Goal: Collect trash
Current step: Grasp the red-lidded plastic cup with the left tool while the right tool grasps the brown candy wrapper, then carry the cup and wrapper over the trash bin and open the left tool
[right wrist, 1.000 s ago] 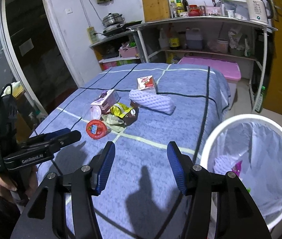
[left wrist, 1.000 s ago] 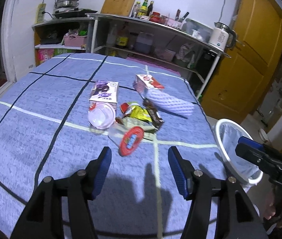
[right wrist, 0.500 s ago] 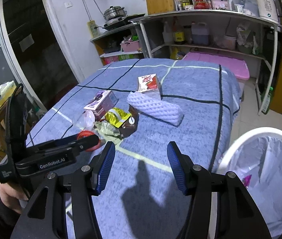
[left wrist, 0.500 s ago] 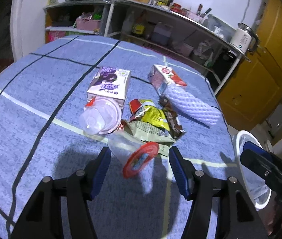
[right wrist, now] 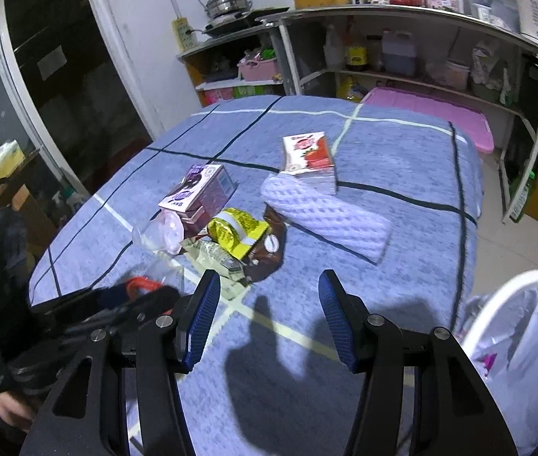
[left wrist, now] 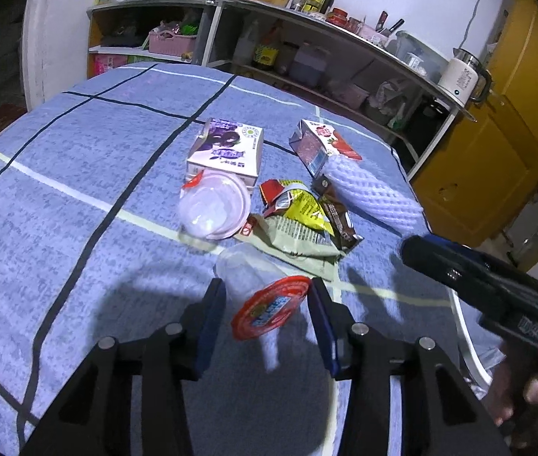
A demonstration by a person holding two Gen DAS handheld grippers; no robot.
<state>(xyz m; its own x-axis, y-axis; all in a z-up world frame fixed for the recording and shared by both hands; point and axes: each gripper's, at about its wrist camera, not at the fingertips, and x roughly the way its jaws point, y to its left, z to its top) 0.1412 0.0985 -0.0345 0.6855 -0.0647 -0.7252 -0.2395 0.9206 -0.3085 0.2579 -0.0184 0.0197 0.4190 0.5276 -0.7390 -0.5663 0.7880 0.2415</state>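
A clear plastic cup with a red lid [left wrist: 265, 309] lies on its side on the blue checked cloth [left wrist: 78, 228]. My left gripper [left wrist: 267, 304] straddles it and its jaws are closing. The right pad meets the lid's rim; a thin gap shows at the left pad. My right gripper [right wrist: 265, 304] hovers open over bare cloth, just short of the yellow wrapper [right wrist: 238, 231] and the brown wrapper [right wrist: 265, 254], with nothing between its fingers. In the right wrist view the left gripper [right wrist: 132, 296] hides most of the red lid [right wrist: 141, 283].
Beyond the cup lie a second clear cup [left wrist: 211, 209], a purple carton [left wrist: 227, 148], a red carton [left wrist: 318, 142], a white foam net sleeve [left wrist: 371, 193] and a green wrapper [left wrist: 291, 239]. A white-rimmed bin [right wrist: 497, 296] with a liner stands off the table's right edge. Shelves line the back wall.
My left gripper moved forward and down over the red-lidded cup and its jaws narrowed around it. My right gripper shifted left, from over the bin toward the wrappers.
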